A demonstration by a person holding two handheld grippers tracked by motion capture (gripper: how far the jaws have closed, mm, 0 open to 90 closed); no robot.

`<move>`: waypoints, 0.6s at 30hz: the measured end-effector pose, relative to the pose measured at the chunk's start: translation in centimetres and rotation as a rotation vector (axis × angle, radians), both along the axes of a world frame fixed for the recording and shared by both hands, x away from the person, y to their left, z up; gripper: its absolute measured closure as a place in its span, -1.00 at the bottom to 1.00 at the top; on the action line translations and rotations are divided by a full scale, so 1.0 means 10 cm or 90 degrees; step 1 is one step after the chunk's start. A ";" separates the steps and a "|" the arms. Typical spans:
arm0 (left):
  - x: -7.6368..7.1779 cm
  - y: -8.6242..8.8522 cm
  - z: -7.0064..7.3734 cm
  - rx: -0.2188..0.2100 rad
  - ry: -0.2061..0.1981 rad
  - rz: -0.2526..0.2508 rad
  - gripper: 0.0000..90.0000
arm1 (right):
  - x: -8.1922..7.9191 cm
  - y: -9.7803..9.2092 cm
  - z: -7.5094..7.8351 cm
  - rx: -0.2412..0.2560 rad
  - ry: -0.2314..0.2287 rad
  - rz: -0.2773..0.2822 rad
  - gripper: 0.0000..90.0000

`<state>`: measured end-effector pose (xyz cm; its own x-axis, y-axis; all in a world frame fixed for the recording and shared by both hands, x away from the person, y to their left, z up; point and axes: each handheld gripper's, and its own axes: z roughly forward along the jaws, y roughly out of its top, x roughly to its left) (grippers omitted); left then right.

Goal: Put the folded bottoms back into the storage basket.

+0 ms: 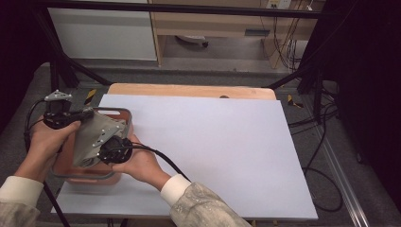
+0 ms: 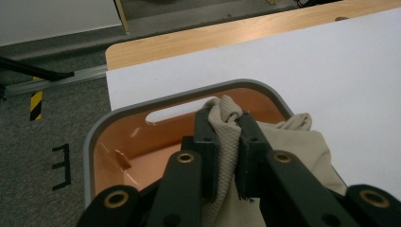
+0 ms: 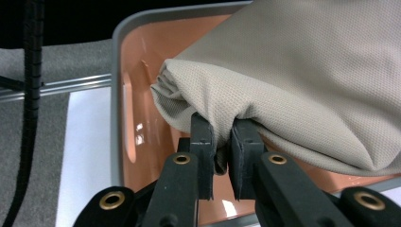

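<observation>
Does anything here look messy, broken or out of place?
Nothing stands out. Both grippers, left and right, pinch a beige cloth over an orange basket at the left edge of the white table. No spill or damage shows.

Beige waffle-knit cloth [image 3: 293, 80], orange grey-rimmed basket [image 2: 142, 137], white sheet [image 1: 217, 142], black tools.

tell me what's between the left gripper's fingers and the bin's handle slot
A bunched fold of the beige cloth, pinched by the left gripper, then bare orange bin wall, seen in the left gripper view.
</observation>
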<state>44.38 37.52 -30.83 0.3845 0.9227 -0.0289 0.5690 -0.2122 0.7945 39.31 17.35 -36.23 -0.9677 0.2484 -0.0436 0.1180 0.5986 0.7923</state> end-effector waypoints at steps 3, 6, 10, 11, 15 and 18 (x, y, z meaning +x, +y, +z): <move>0.00 0.01 0.00 0.003 -0.003 0.003 0.81 | 0.02 0.01 -0.01 -0.002 0.004 -0.006 0.83; 0.02 0.03 -0.01 0.001 -0.002 0.008 0.82 | 0.07 0.04 -0.02 0.003 0.014 -0.014 0.83; 0.03 0.05 -0.03 0.005 0.002 0.013 0.81 | 0.09 0.06 -0.04 -0.002 0.016 -0.013 0.82; 0.03 0.06 -0.04 0.007 0.005 0.013 0.81 | 0.08 0.07 -0.05 -0.004 0.017 -0.014 0.82; 0.04 0.10 -0.07 0.010 0.013 0.016 0.81 | 0.09 0.09 -0.05 -0.010 0.018 -0.014 0.82; 0.06 0.11 -0.12 0.007 0.019 0.019 0.79 | 0.09 0.09 -0.06 -0.014 0.021 -0.018 0.80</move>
<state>44.98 38.64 -32.08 0.3563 0.9339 -0.0297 0.5983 -0.2036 0.7750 40.22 18.25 -36.79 -0.9613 0.2750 -0.0181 0.1605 0.6120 0.7744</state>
